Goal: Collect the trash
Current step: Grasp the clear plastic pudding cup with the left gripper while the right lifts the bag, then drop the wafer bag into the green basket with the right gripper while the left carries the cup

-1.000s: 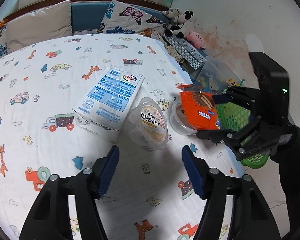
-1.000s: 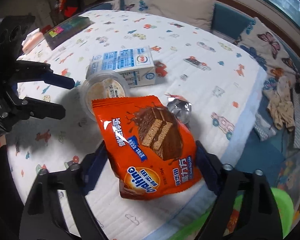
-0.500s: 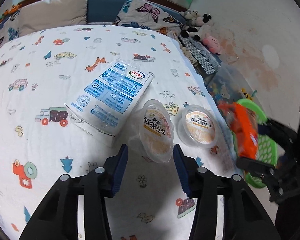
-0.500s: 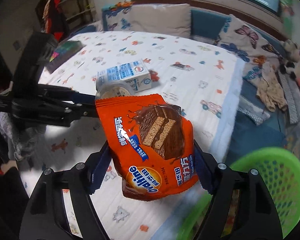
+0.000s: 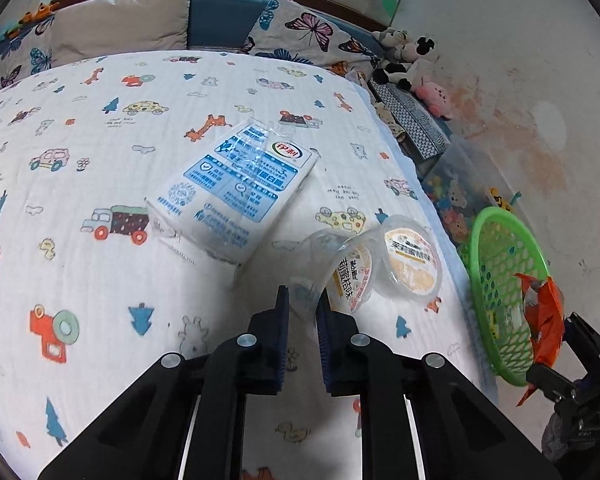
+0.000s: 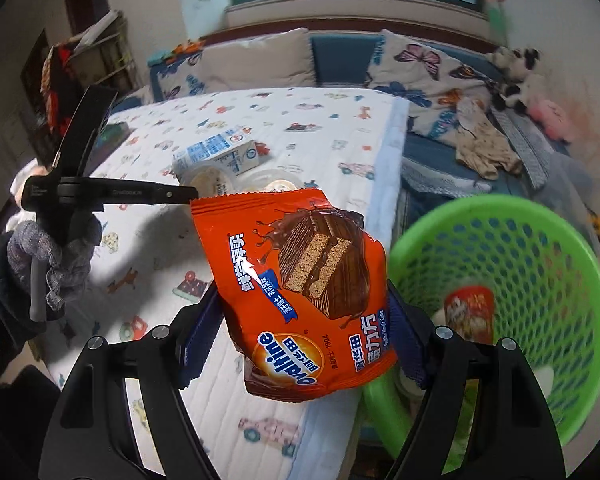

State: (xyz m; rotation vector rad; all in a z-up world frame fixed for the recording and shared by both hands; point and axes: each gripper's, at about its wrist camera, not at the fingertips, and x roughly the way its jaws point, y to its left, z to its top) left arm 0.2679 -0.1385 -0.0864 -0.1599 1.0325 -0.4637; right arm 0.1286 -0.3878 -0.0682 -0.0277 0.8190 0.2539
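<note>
Left wrist: cartoon-print bedsheet [image 5: 100,152], butterfly pillows [image 5: 312,32].

butterfly pillows [image 5: 312,32], plush toys [image 5: 408,56], cartoon-print bedsheet [image 5: 100,128]

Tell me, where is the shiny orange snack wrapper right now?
The shiny orange snack wrapper is clamped in the right gripper, held in the air past the bed's edge, just beside the green plastic basket on its right.

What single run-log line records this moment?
left gripper: shut on cup | right gripper: shut on wrapper, beside basket | bed: carton, second cup
</note>
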